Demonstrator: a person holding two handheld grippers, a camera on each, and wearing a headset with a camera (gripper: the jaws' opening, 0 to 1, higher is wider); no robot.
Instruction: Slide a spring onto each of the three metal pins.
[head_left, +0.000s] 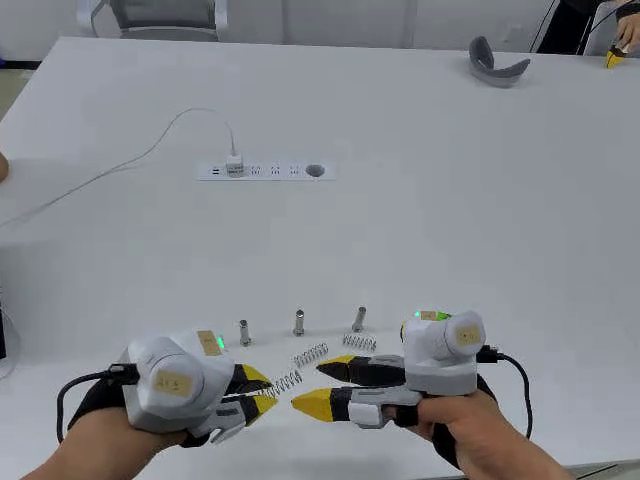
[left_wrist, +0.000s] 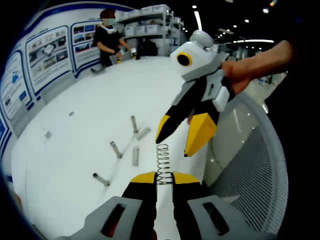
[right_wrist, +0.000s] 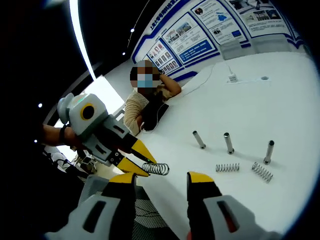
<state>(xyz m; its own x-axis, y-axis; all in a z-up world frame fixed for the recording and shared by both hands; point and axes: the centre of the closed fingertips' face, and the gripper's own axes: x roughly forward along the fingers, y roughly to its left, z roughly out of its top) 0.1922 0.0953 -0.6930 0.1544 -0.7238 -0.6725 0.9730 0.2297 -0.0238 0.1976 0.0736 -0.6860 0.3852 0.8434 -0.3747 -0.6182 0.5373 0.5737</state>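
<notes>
Both grippers worked low at the near edge of the white bench (head_left: 430, 230), about midway along it. The left gripper (head_left: 270, 390) had its jaws pinched narrow on one end of the held spring (head_left: 286, 380). The rest of the coil stuck out free past the yellow tips, toward the right gripper (head_left: 310, 386). That one faced it with jaws spread wide and empty, its tips just beside the coil's free end; I couldn't tell if they touched.

Three metal pins stood upright in a row just behind the grippers: left pin (head_left: 244, 332), middle pin (head_left: 299, 321) and right pin (head_left: 359, 318), all still bare. The second spring (head_left: 311, 354) lay flat on the bench in front of the middle pin. The third spring (head_left: 359, 343) lay just in front of the right pin.

A power strip (head_left: 265, 171) lay farther back, toward the bench's middle.
</notes>
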